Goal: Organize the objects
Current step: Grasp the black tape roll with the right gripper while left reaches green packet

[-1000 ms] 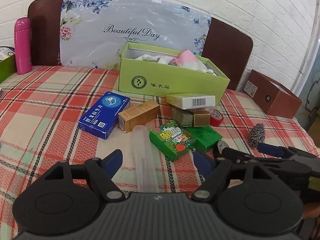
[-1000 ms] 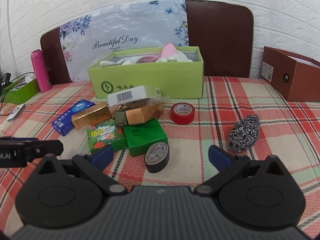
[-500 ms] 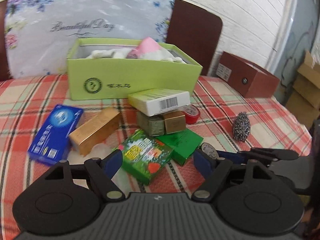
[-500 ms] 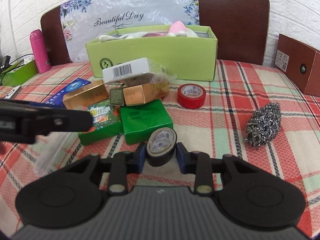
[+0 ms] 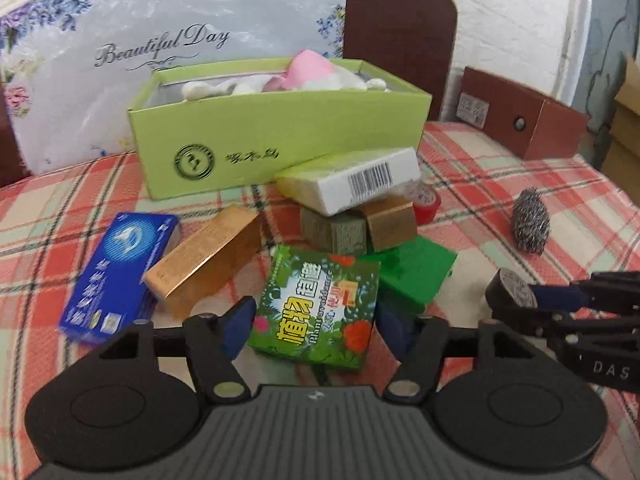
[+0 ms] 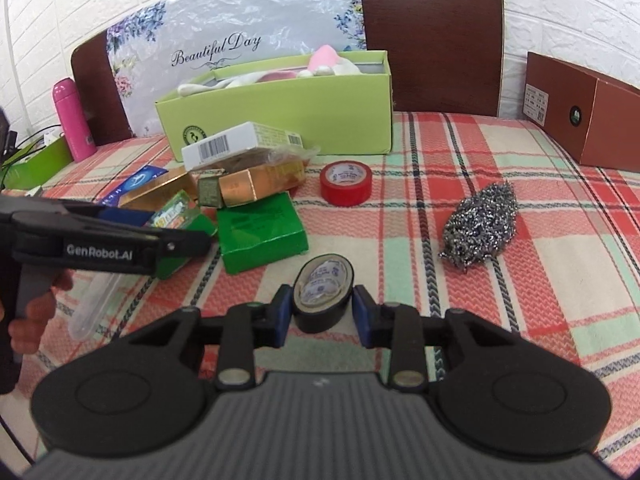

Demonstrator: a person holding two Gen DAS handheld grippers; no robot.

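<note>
A: Right wrist view, item 1: right gripper (image 6: pixel 322 312), 2 blue-padded fingers (image 6: pixel 282 312) closed on a roll of black tape (image 6: pixel 322 298), lower centre of frame. The roll stands on edge, glossy black rim, pale printed label on its core face.

B: Left wrist view, item 2: left gripper (image 5: pixel 314 330), fingers spread apart, a floral green box (image 5: pixel 318 308) between them at frame centre. Whether the pads touch its sides, I cannot tell. Flat cardboard, glossy leaf print, yellow lettering.

A: Item 3, behind it: plain green box (image 5: pixel 412 270), matte, rectangular. Item 4: 2 small square-ended boxes, 1 olive (image 5: pixel 334 230), 1 copper (image 5: pixel 390 222), side by side, bearing a white barcode carton (image 5: pixel 352 186) laid across them.

B: Item 5, left of centre: long gold box (image 5: pixel 204 260), metallic sheen. Beside it, further left, blue box (image 5: pixel 118 272), glossy.

A: Item 6: red tape roll (image 6: pixel 346 182), lying flat, centre of the right wrist view. Item 7: steel scourer (image 6: pixel 480 226), tangled wire, right of centre.

B: Item 8: lime-green open box (image 5: pixel 280 136), upper centre, white and pink cloth inside. All on a red-and-green checked tablecloth (image 6: pixel 460 144), woven texture.

A: Item 9: clear plastic tube (image 6: pixel 94 300), lower left.
</note>
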